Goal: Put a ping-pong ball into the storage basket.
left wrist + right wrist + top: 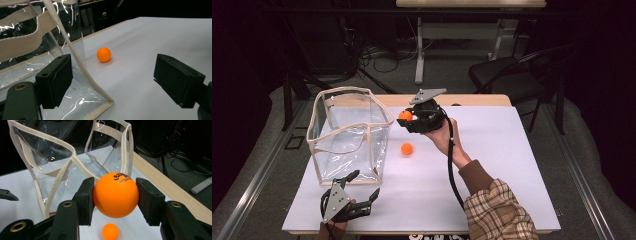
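My right gripper (pixel 407 119) is shut on an orange ball (pixel 115 194), held in the air just right of the clear bag (pixel 348 134), near its upper right corner. That held ball (pixel 405 115) is level with the bag's cream-trimmed rim. A second orange ball (pixel 407 148) lies on the white table below it, also seen as a small orange ball (pixel 110 231) under the jaws and as an orange ball (pixel 104 54) ahead of my left gripper. My left gripper (pixel 362 187) is open near the table's front edge, at the bag's front corner (pixel 106 103).
The white table surface (pixel 492 150) has a wooden strip along its far edge (pixel 472 100). A black chair (pixel 512 75) stands beyond the table on the right. Cables and a desk leg (pixel 419 50) are on the floor behind.
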